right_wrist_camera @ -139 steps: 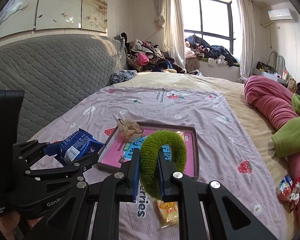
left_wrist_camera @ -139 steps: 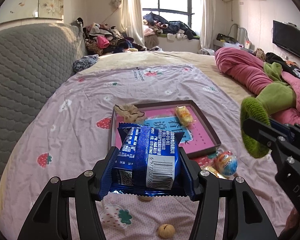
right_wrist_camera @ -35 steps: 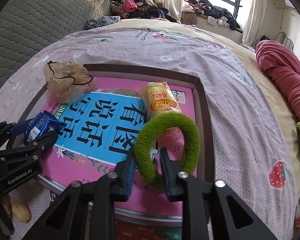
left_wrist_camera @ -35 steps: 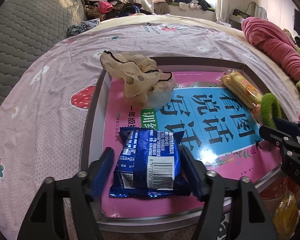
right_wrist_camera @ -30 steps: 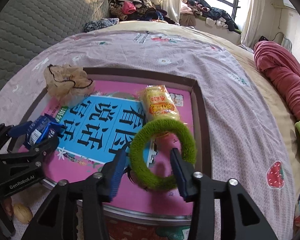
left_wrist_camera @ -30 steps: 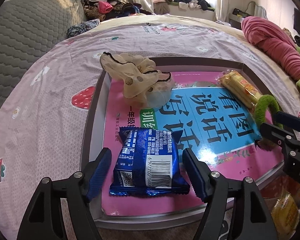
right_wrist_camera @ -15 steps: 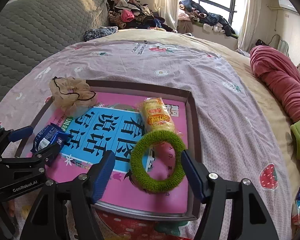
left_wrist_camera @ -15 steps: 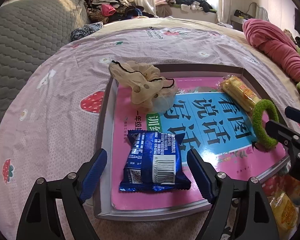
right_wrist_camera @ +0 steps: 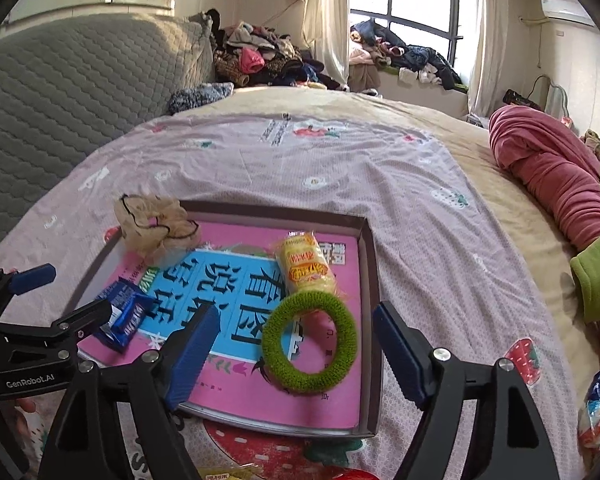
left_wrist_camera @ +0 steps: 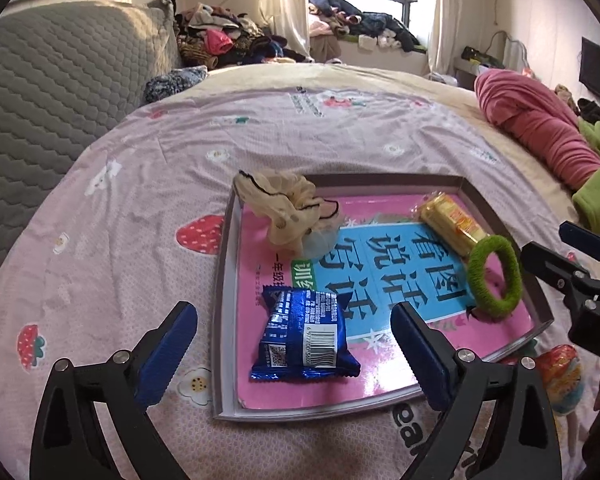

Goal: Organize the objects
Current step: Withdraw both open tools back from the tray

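L gripper (left_wrist_camera: 294, 344) is wide open, both blue fingers (left_wrist_camera: 168, 354) far apart, holding nothing. R gripper (right_wrist_camera: 296, 350) is wide open too, nothing in it. Both point forward, side by side.

The tray (left_wrist_camera: 223, 320) had a grey-brown rim and a pink floor with a blue panel of black characters. On it lay a blue snack packet (left_wrist_camera: 303, 338), a fuzzy green ring (right_wrist_camera: 309, 346), a yellow wrapped snack (right_wrist_camera: 305, 267) and a beige scrunchie (left_wrist_camera: 286, 209) edged in black. The bedsheet (left_wrist_camera: 140, 208) was pale pink with strawberries and what looked like small white flowers.

Left gripper (left_wrist_camera: 294, 344): black frame showing silver screws, ribbed blue fingers (left_wrist_camera: 166, 354). Right gripper (right_wrist_camera: 296, 344) is looking identical.
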`<state>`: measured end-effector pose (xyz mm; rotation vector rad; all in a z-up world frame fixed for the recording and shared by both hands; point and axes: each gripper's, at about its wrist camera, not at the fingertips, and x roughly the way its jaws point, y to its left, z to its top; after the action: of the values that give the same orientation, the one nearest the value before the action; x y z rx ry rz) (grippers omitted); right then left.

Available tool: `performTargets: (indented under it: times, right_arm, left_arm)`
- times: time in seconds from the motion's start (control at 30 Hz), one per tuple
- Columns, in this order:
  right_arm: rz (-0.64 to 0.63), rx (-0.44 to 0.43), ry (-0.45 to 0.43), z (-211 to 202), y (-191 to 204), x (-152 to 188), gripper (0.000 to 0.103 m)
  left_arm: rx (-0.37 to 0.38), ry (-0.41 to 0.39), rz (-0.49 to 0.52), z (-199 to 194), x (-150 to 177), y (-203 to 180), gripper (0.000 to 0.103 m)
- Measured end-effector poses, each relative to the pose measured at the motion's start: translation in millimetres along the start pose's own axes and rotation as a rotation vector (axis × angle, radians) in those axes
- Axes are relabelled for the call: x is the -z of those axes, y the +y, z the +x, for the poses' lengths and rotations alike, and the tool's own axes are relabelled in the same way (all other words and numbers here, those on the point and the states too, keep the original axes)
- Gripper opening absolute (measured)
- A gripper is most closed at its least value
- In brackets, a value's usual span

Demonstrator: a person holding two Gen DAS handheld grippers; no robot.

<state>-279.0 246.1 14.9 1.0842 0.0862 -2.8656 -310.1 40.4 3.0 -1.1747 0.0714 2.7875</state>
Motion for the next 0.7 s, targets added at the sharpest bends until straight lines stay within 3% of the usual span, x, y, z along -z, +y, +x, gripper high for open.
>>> performTargets:
  times: [0.13,0.7]
  right_arm:
    - [0.007,0.012,-0.042,-16.5,-1.9,-3.5,0.085]
    - [-0.002,-0.018,-0.135,-98.1,7.0,4.8,0.089]
  left_arm:
    - [0.006,-0.027,-0.012,-13.0,-2.3,2.3,0.098]
    - [0.002,-0.129,0.015,-82.1,9.2,-16.4,0.098]
